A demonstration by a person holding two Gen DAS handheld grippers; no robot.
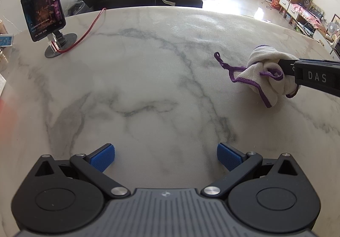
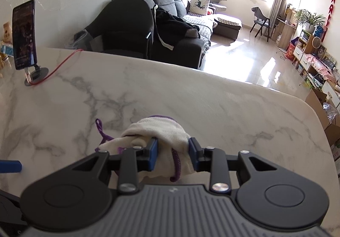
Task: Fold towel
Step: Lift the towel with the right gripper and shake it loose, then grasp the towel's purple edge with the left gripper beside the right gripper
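The right gripper (image 2: 173, 152) pinches the bunched towel (image 2: 153, 130) on the table (image 2: 212, 98), the left gripper (image 1: 165, 157) spread wide and empty; next, probably, comes spreading it flat.

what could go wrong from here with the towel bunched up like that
1. The right gripper is clamped on a crumpled wad of the towel, not one edge, so lifting may carry the whole lump instead of opening it flat.
2. The left gripper is open over bare table, well short of the towel; the only loose bits are the purple loop and hem, and pinching the loop could just stretch it.
3. Dragging the towel leftward could snag the red cable at the phone stand.
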